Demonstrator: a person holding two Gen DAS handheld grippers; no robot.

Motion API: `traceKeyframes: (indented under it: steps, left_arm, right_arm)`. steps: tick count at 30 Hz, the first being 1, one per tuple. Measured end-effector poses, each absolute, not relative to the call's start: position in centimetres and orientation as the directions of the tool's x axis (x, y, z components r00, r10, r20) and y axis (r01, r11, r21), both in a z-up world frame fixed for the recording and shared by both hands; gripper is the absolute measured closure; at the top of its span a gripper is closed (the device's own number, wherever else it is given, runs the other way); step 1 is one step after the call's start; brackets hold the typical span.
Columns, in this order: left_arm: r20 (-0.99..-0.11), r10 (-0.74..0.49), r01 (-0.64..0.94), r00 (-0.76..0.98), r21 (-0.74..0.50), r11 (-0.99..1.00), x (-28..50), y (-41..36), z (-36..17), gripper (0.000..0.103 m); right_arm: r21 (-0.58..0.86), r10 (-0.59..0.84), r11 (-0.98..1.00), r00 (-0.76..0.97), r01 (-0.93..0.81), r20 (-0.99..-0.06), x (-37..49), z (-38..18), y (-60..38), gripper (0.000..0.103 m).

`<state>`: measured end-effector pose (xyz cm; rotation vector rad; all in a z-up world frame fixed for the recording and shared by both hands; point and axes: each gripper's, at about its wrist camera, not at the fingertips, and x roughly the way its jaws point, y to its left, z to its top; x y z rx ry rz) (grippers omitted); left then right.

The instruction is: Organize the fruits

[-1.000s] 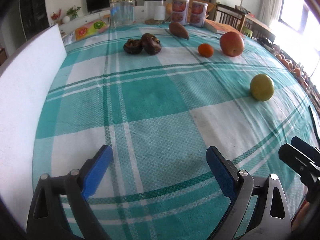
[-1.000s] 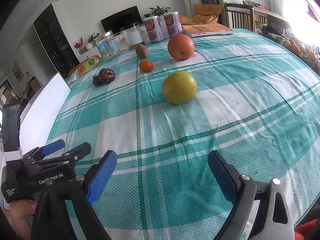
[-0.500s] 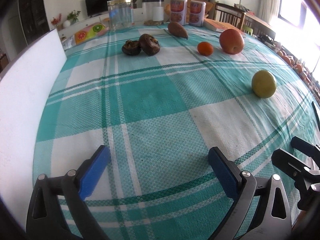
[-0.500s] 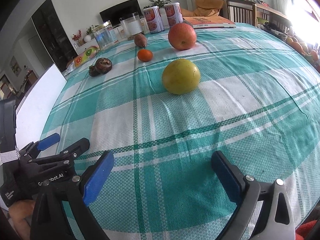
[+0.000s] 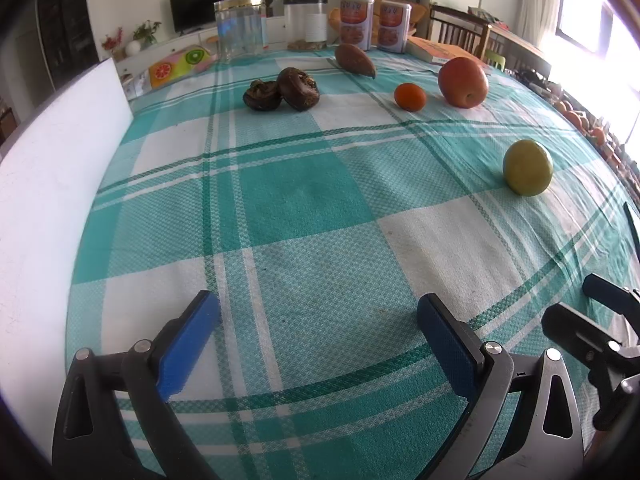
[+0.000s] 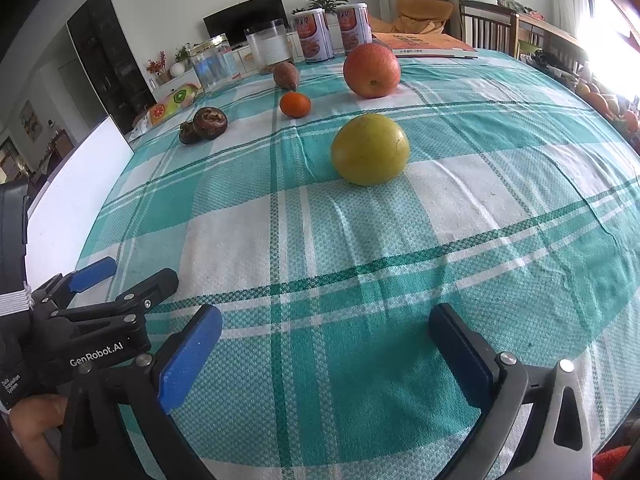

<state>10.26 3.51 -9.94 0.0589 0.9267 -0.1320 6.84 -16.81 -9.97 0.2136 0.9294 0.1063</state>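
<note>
The yellow fruit (image 6: pixel 370 149) lies on the tablecloth (image 6: pixel 500 184) ahead of the right gripper (image 6: pixel 326 338). Both the right gripper and the left gripper (image 5: pixel 318 330) are wide and empty. It looks round, firm and rather heavy, so I would take it across its middle.

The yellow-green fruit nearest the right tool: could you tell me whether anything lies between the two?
Nothing visible does. Only bare checked tablecloth lies between the open right tool and the yellow-green fruit. The small orange and the large red-orange fruit sit beyond it.
</note>
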Motion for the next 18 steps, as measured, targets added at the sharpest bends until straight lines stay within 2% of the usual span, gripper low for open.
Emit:
traceKeyframes:
  steps: [4,7,15,17,18]
  left_arm:
    - [-0.801,-0.086,0.140,0.593,-0.003,0.990,10.2,3.5,-10.0,0.003]
    - [-0.801,-0.085,0.140,0.593,-0.002,0.990,10.3,3.4,-10.0,0.003]
    - [-0.804,-0.101,0.151,0.585,-0.015,0.988,10.3,3.4,-10.0,0.002]
    - [-0.819,-0.120,0.133,0.561,-0.053,0.990,10.7,3.8,-9.6,0.003]
    - [-0.818,-0.160,0.118,0.552,-0.113,0.987,11.3,4.2,-9.2,0.003]
  right_arm:
    - [0.295,0.134,0.945,0.653,0.143,-0.746,6.0,-9.1,-20.4,0.000]
    - [0.374,0.158,0.903,0.646,0.211,-0.747,6.1,-9.8,-22.5,0.000]
    - [0.323,0.149,0.931,0.631,0.170,-0.762,6.6,-9.7,-20.9,0.000]
    - [0.325,0.151,0.931,0.631,0.169,-0.761,6.5,-9.8,-21.0,0.000]
    - [0.326,0.152,0.930,0.631,0.168,-0.761,6.5,-9.8,-21.0,0.000]
